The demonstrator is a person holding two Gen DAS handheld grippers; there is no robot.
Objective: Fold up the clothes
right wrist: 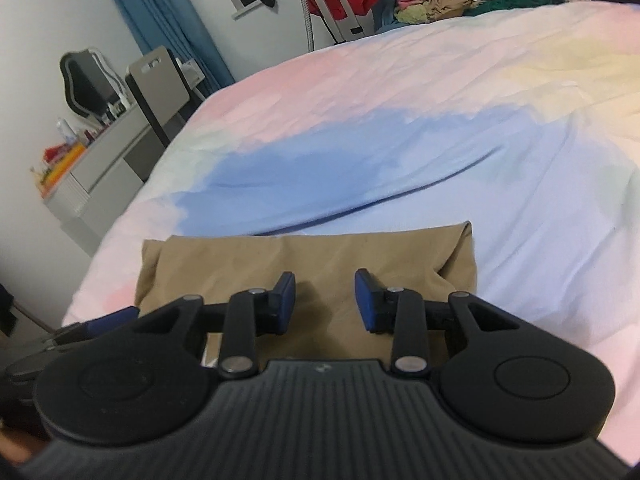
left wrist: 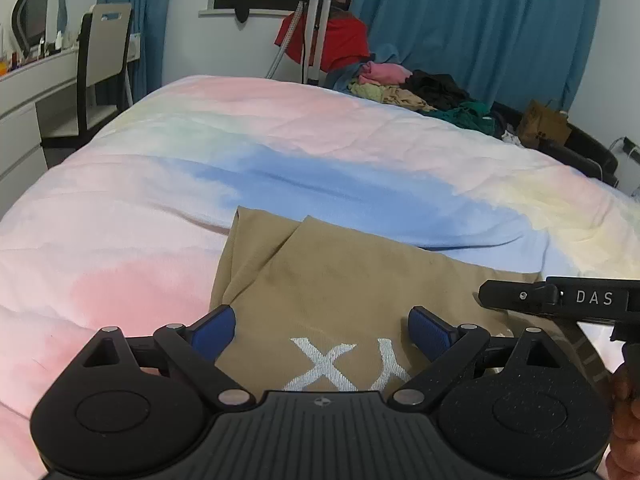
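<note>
A tan garment (left wrist: 340, 280) with white letters lies folded on the pastel bed cover (left wrist: 160, 168), near its front edge. My left gripper (left wrist: 322, 326) hovers over it with its blue pads wide apart and nothing between them. The right gripper's black side (left wrist: 560, 296) shows at the right edge of the left wrist view. In the right wrist view the same tan garment (right wrist: 320, 256) is a flat rectangle. My right gripper (right wrist: 325, 300) is above it, jaws partly apart, and no cloth is pinched between the pads.
A pile of unfolded clothes (left wrist: 420, 88) sits at the bed's far right corner, with a red cloth (left wrist: 332, 40) on a stand behind. A desk and chair (left wrist: 100, 64) stand left of the bed. Blue curtains (left wrist: 480, 20) hang at the back. A hand (left wrist: 624, 420) shows at the right edge.
</note>
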